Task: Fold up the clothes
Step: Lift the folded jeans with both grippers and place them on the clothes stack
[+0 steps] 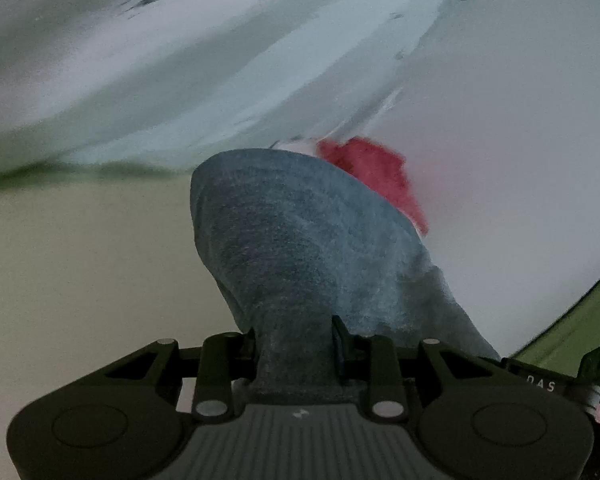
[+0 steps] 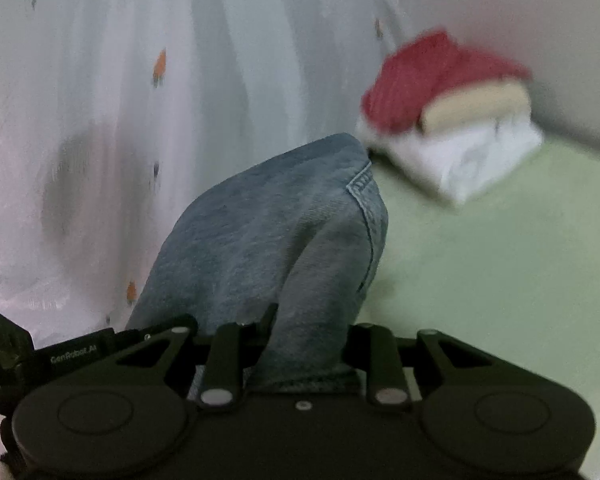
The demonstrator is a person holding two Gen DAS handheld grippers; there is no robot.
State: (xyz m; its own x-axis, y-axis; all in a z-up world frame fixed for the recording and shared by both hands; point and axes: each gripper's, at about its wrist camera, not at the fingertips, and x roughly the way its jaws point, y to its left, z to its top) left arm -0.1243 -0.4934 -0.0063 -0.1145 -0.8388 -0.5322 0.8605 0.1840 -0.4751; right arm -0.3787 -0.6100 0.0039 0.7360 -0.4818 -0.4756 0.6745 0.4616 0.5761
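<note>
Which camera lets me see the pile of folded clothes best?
The right wrist view. There the pile of folded clothes shows whole on the green surface: red on top, tan under it, white at the bottom. In the left wrist view the jeans hide most of it; only a blurry red bit and a little white peek out.

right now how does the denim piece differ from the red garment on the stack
The denim garment is faded blue with visible stitching; the red garment is plain red. The denim is clamped in both the left tool and the right tool and bunched up; the red one lies folded on top of the stack of folded clothes. Both are cloth.
</note>
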